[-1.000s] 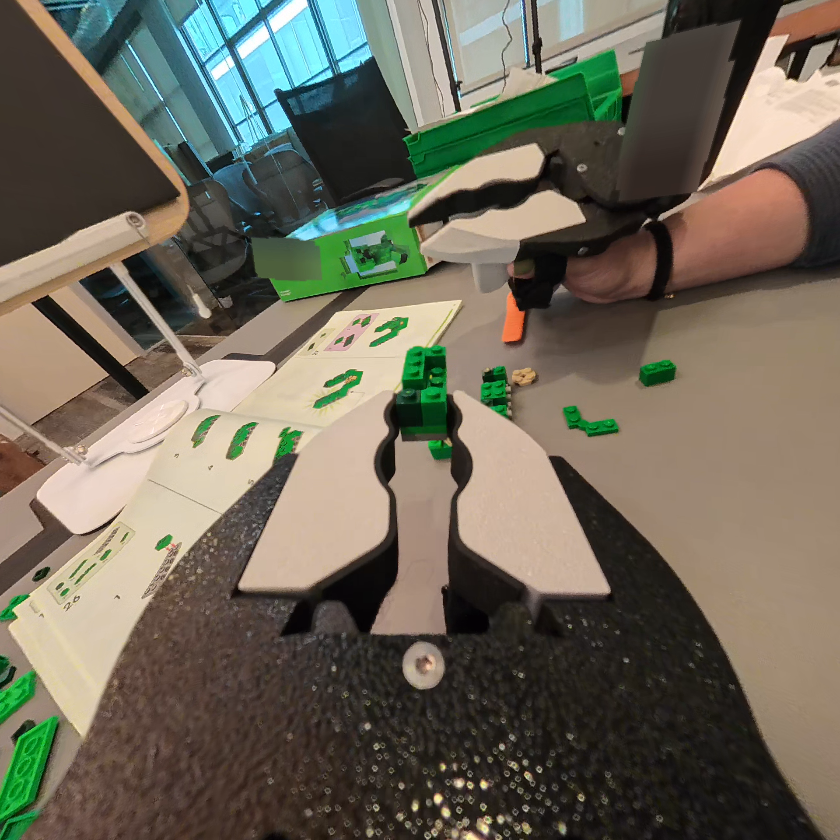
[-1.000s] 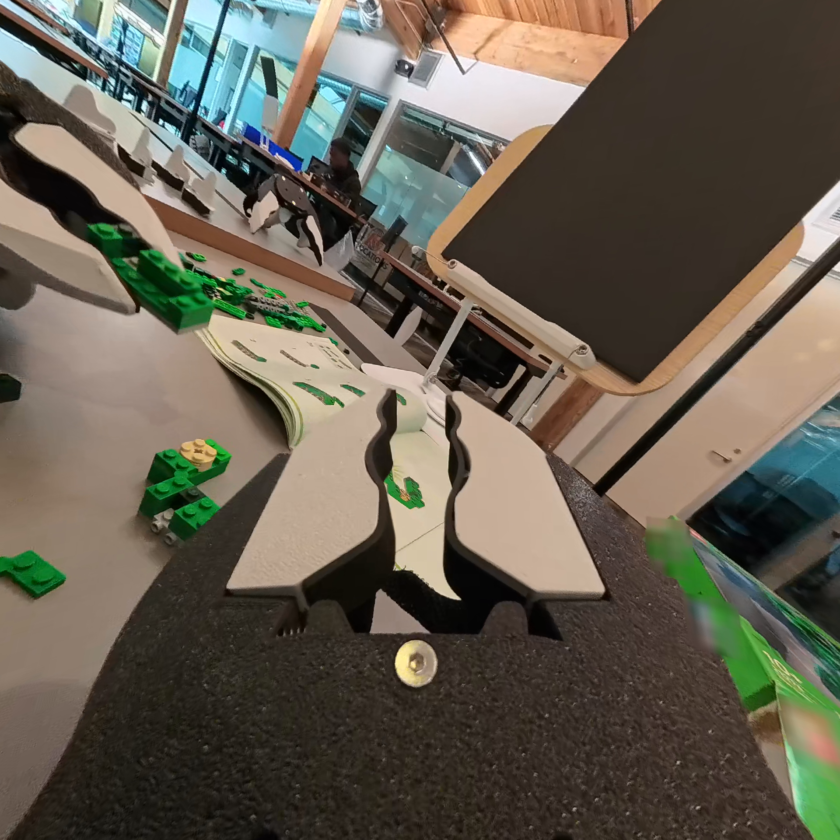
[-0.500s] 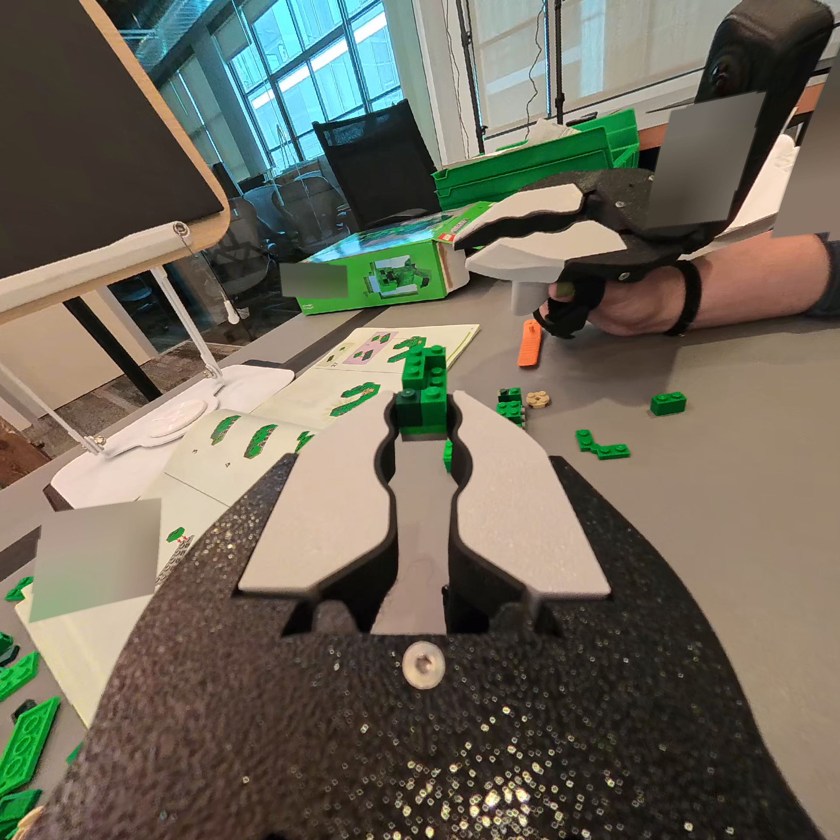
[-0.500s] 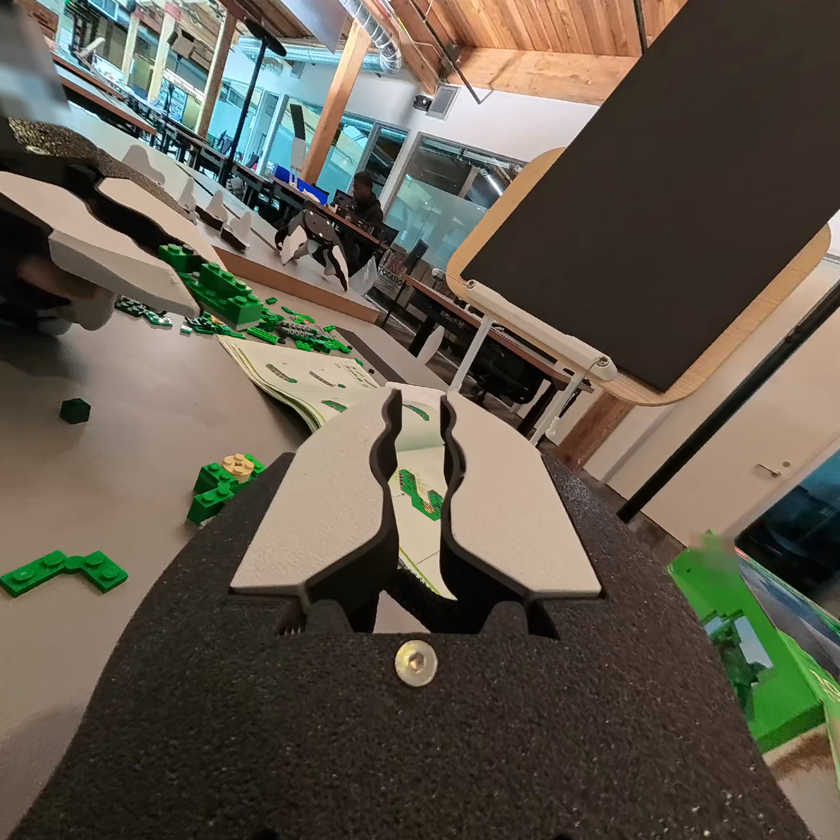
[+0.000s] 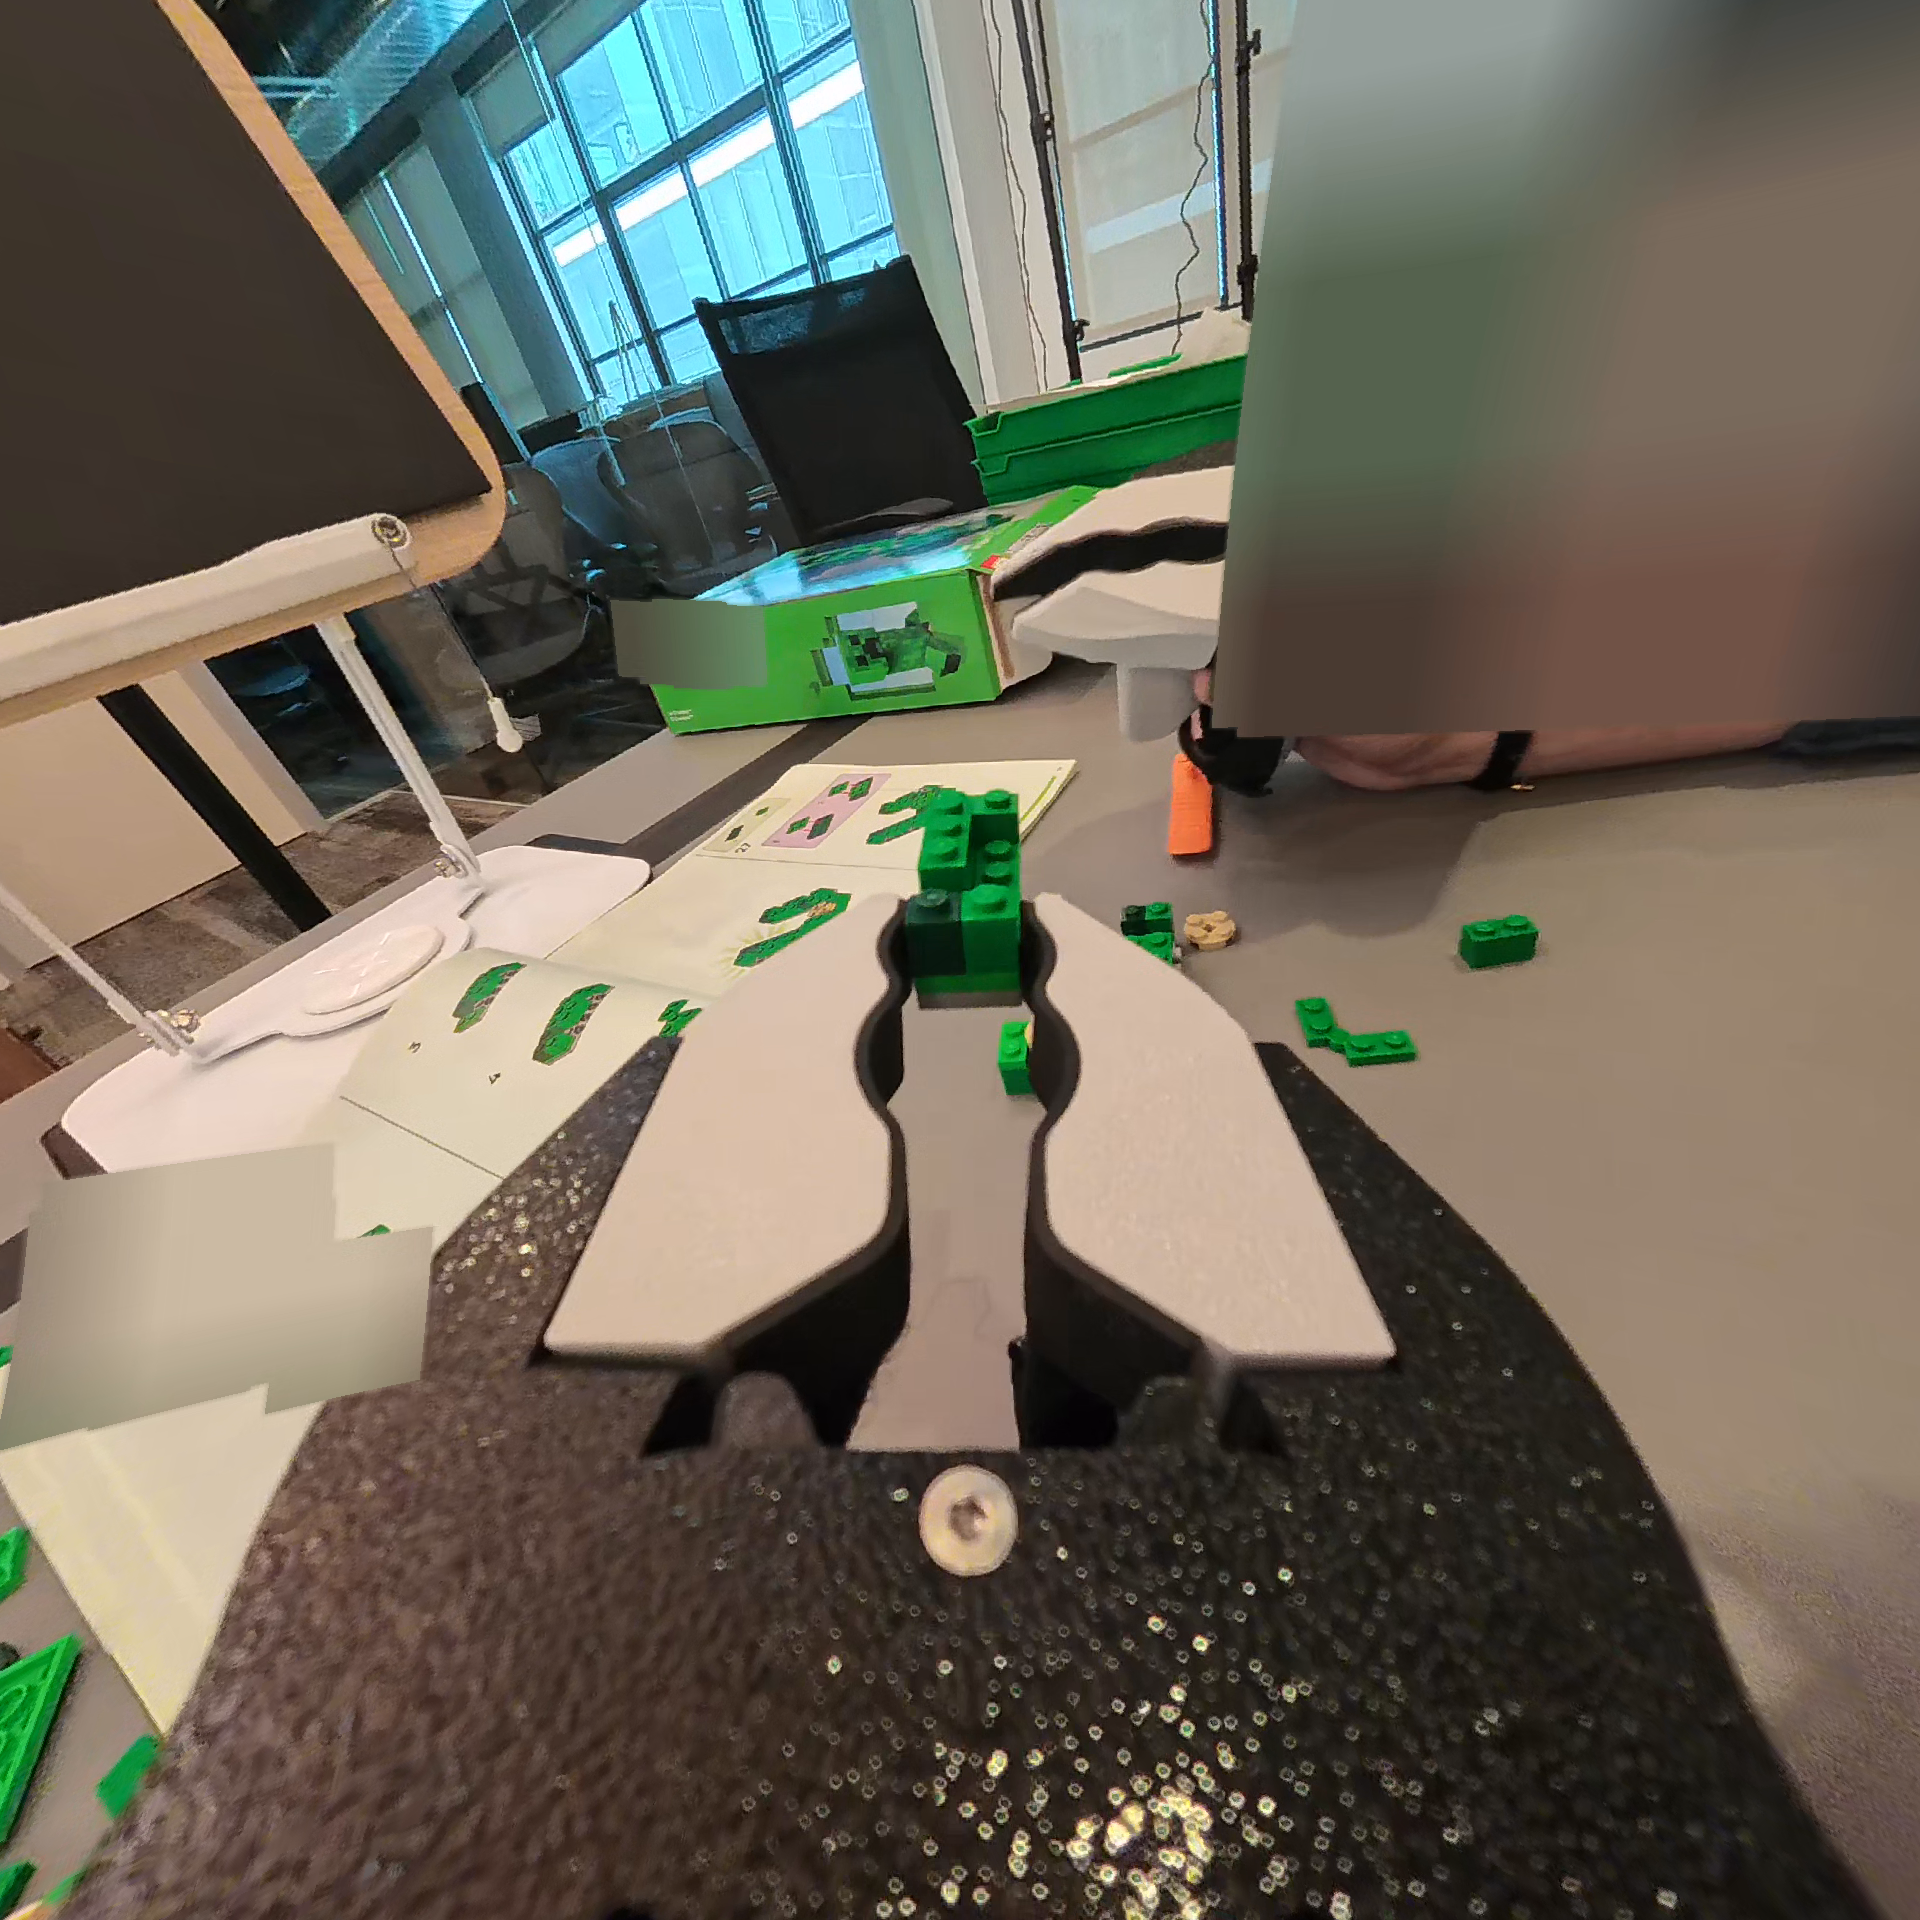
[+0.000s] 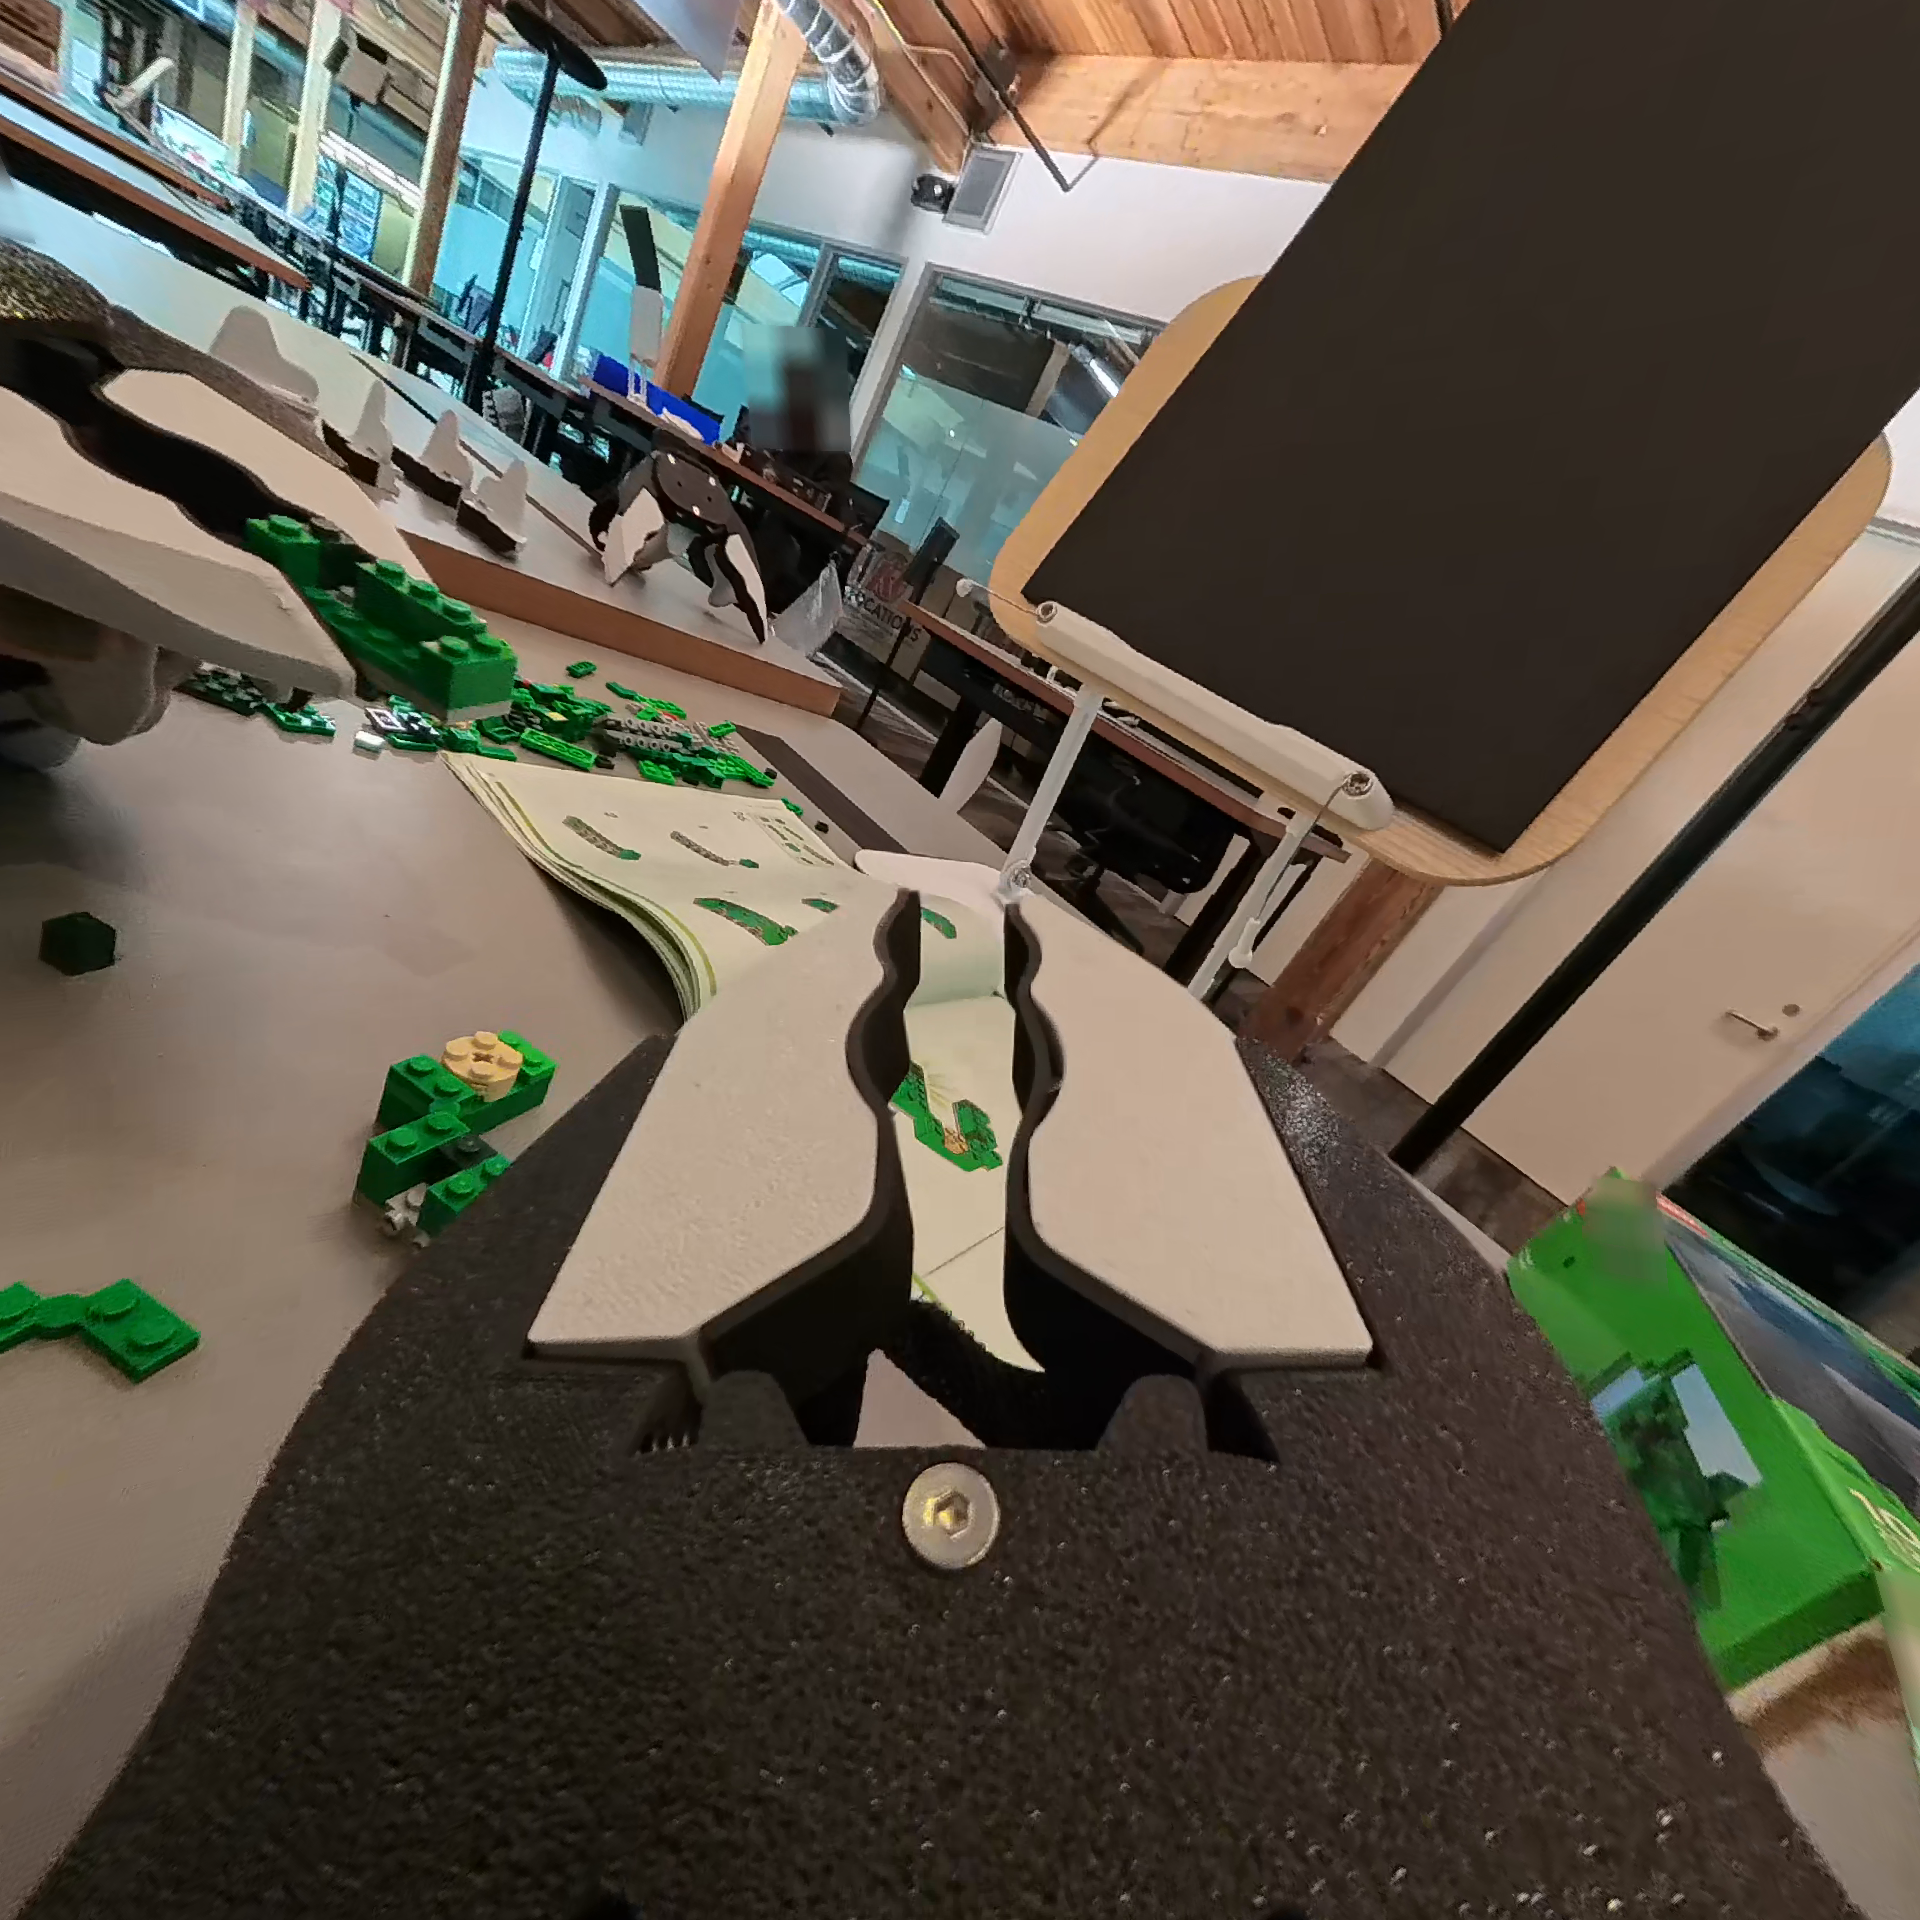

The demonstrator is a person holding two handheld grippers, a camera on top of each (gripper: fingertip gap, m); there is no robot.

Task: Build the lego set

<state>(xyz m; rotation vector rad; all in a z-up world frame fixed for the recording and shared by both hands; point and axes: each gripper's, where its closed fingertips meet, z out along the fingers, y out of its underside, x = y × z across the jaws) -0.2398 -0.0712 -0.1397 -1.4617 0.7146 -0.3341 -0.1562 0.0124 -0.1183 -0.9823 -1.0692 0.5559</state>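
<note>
My left gripper (image 5: 966, 940) is shut on a green lego assembly (image 5: 966, 894), a stepped stack of bricks held above the grey table (image 5: 1558, 1195). It also shows in the right wrist view (image 6: 343, 634) at upper left, with the assembly (image 6: 426, 644) sticking out of its tips. My right gripper (image 6: 961, 914) is empty, its fingers a narrow gap apart, low over the open instruction booklet (image 6: 675, 862). In the left wrist view the right gripper (image 5: 1112, 582) is at the far right, partly behind a blurred patch.
Loose parts lie on the table: a small green cluster with a tan round piece (image 6: 457, 1112), L-shaped green plates (image 5: 1356, 1034), a green brick (image 5: 1496, 940), an orange separator (image 5: 1190, 816), a dark green piece (image 6: 78, 942). A parts pile (image 6: 623, 727) and green box (image 5: 862, 655) lie beyond. Tip to tip, the grippers are about 12 cm apart. About 9 cm separates my left fingertips from the dark green piece (image 6: 78, 942).
Both hand-held grippers have shifted and tilted slightly; the right gripper now sits lower and closer in the left wrist view. The left gripper still holds the green assembly.
</note>
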